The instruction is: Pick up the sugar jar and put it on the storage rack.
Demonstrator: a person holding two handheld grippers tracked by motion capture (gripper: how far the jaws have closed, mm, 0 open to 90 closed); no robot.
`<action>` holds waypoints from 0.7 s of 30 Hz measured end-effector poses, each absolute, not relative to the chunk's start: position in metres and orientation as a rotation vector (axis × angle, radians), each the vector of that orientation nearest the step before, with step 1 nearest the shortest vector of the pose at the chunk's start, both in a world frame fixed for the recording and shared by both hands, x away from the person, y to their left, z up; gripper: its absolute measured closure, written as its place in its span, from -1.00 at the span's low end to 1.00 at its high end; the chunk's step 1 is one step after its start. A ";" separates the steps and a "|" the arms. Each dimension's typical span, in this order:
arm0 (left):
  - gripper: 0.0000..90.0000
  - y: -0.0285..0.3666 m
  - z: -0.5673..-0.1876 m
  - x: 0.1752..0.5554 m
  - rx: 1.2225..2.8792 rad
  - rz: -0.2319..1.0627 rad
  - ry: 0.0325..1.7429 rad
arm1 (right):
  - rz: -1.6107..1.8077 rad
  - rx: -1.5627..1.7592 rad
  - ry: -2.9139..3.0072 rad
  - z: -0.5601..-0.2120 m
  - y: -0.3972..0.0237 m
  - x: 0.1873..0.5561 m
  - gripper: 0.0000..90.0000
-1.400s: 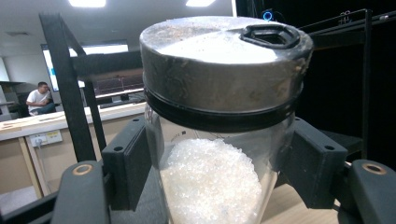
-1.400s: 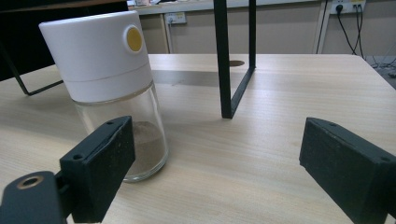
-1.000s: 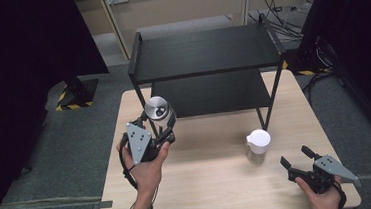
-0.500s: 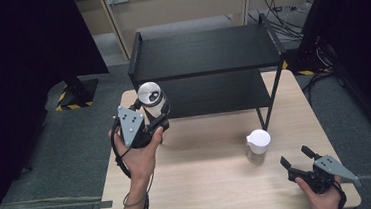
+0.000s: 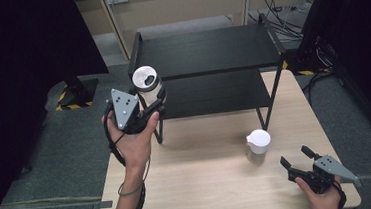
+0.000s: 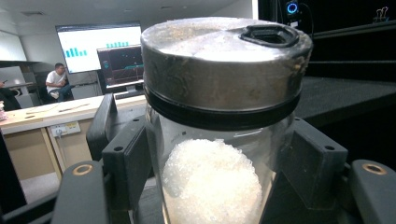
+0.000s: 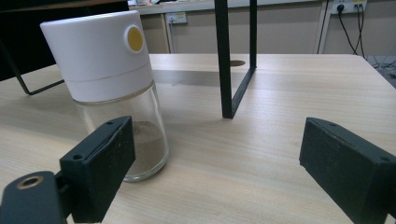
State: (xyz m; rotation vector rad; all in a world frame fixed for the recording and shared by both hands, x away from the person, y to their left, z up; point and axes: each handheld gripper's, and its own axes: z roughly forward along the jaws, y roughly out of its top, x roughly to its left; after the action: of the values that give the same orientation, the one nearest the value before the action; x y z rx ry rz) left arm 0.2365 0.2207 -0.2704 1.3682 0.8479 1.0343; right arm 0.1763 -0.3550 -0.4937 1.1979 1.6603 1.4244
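The left claw grips a glass jar with a silver lid, up in the air by the black shelf. The right claw is wide open on the table, near a white-topped jar.

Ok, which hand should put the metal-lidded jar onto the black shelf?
Left, probably. The left gripper is shut on the metal-lidded jar, held off the table beside the black shelf. The right gripper rests open near the table's front edge, close to the white-capped jar.
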 end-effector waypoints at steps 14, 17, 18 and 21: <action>-0.32 0.224 -0.247 0.250 1.353 1.025 0.869 | 1.422 1.198 1.661 -0.493 -0.354 0.176 -0.76; -0.32 0.224 -0.244 0.255 1.353 1.023 0.877 | 1.421 1.198 1.663 -0.493 -0.354 0.176 -0.76; -0.32 0.224 -0.243 0.256 1.351 1.022 0.881 | 1.422 1.198 1.663 -0.493 -0.355 0.176 -0.76; -0.32 0.223 -0.240 0.260 1.347 1.022 0.887 | 1.424 1.199 1.662 -0.493 -0.355 0.176 -0.76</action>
State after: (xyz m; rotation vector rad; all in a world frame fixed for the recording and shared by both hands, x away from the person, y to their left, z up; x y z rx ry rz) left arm 0.2599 0.2230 -0.2398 1.3468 0.8870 1.0218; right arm 0.1765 -0.3548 -0.4934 1.1987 1.6616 1.4236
